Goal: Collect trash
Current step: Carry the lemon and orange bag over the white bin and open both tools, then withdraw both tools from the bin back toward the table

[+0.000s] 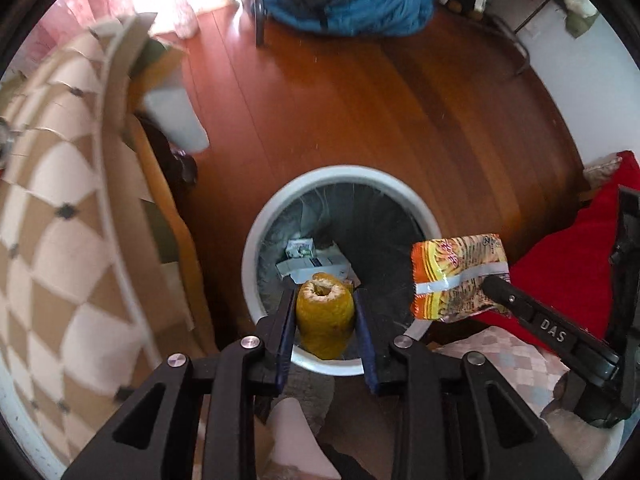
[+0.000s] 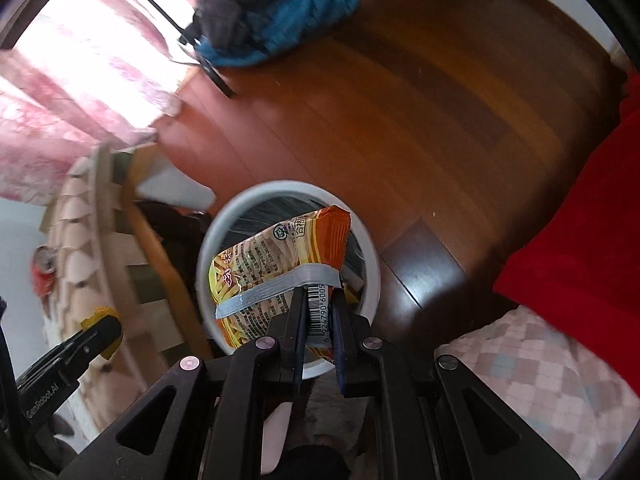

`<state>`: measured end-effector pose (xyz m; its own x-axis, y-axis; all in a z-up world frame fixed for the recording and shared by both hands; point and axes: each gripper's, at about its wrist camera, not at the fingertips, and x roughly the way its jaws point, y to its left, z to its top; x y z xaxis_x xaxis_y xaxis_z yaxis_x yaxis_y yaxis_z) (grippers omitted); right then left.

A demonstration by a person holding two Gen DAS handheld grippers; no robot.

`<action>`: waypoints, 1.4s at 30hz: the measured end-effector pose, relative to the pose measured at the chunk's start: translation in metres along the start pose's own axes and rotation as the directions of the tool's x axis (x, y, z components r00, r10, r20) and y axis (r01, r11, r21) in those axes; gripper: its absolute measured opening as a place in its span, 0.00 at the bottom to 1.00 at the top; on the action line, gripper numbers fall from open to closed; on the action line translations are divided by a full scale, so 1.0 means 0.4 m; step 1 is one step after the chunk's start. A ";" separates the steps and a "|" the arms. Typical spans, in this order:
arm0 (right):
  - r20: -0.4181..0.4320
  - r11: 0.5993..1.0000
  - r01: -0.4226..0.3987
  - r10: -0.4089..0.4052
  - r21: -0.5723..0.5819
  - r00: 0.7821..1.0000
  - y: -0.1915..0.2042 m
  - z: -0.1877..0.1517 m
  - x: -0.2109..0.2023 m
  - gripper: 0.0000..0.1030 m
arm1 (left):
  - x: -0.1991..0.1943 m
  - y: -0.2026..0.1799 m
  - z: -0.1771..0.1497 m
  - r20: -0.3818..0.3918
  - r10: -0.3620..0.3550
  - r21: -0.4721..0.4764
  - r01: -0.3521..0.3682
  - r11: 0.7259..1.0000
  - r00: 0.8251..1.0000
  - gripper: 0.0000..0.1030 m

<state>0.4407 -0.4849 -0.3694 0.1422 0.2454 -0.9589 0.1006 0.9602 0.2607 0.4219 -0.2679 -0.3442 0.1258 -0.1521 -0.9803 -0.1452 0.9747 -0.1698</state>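
Over the white trash bin (image 1: 256,240), both my grippers hang with loads. Left gripper (image 1: 325,296) is clenched on a yellow citrus peel (image 1: 325,316), hollow top facing up, held just above the bin's near rim. Right gripper (image 2: 319,300) is clamped on an orange snack wrapper (image 2: 276,268) at its barcode end; the wrapper fans out over the bin mouth (image 2: 208,248) in the right wrist view, while the left wrist view shows it beside the bin's right edge. Inside the bin, on a dark liner (image 1: 380,232), lie white paper cartons (image 1: 312,262). Bin stands on a wood floor (image 1: 360,100). Left of the bin, a checkered tabletop (image 1: 52,220); right of it, red cloth (image 1: 572,248). Beyond the bin, a blue bundle (image 1: 360,8).
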 end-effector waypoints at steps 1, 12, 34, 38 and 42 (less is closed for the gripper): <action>-0.016 1.000 0.016 -0.016 0.000 1.000 -0.004 0.010 0.033 0.12 | 0.019 0.001 0.004 -0.016 -0.005 -0.002 0.005 1.000 1.000 0.31; -0.113 0.995 0.086 -0.091 -0.047 0.989 0.018 0.046 0.189 0.57 | 0.050 0.036 0.012 -0.032 0.060 -0.013 -0.060 0.998 0.998 0.91; -0.036 0.976 0.148 -0.156 -0.159 0.987 0.084 -0.031 0.018 1.00 | -0.101 0.016 -0.041 0.084 0.127 0.015 -0.128 0.992 0.988 0.92; -0.005 0.974 0.144 -0.147 -0.173 0.989 0.097 -0.047 -0.055 1.00 | -0.166 0.015 -0.058 0.121 0.112 0.013 -0.114 0.993 0.986 0.92; 0.030 0.975 0.127 -0.124 -0.180 0.992 0.120 -0.065 -0.141 1.00 | -0.259 0.019 -0.083 0.179 0.093 0.013 -0.097 0.995 0.979 0.92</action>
<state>0.4121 -0.4493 -0.3058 0.1581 0.1206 -0.9800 -0.0607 0.9918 0.1123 0.3751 -0.2503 -0.2473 0.2853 -0.0286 -0.9580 -0.1438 0.9870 -0.0723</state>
